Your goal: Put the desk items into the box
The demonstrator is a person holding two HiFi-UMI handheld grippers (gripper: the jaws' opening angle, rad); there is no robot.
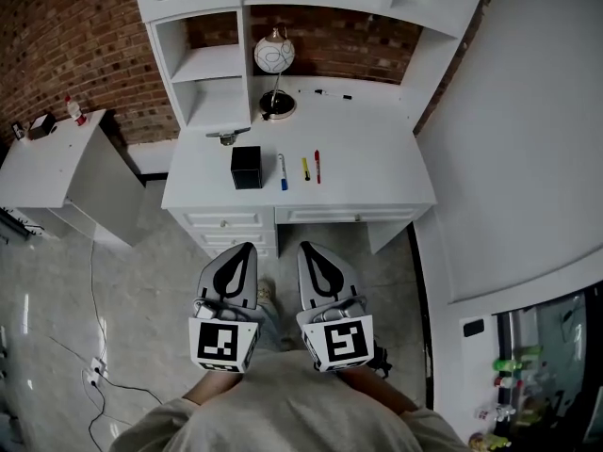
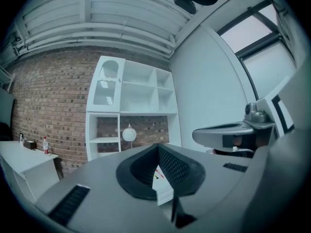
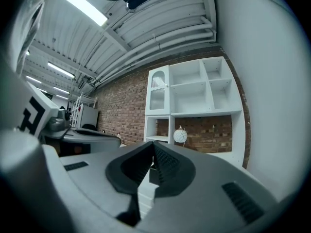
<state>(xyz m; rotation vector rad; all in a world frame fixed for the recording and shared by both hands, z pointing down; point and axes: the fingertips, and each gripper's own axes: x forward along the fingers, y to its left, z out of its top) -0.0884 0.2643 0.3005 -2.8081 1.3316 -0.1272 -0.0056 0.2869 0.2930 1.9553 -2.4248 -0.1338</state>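
A small black box (image 1: 247, 168) stands open-topped on the white desk (image 1: 377, 172). To its right lie a blue pen (image 1: 282, 171), a yellow marker (image 1: 305, 169) and a red pen (image 1: 317, 166). A black marker (image 1: 333, 93) lies near the back of the desk, and a grey metal tool (image 1: 226, 136) lies behind the box. My left gripper (image 1: 247, 250) and right gripper (image 1: 306, 249) are held side by side near my body, short of the desk, over the floor. Both are shut with nothing in them. The left gripper (image 2: 158, 147) and right gripper (image 3: 153, 144) point toward the desk.
A globe lamp (image 1: 274, 55) stands under the white hutch shelves (image 1: 212, 64). The desk front has drawers (image 1: 226, 221). A white side table (image 1: 47, 163) at the left carries a bottle (image 1: 73, 109). A cable (image 1: 94, 281) runs over the floor. A white wall (image 1: 528, 139) is at the right.
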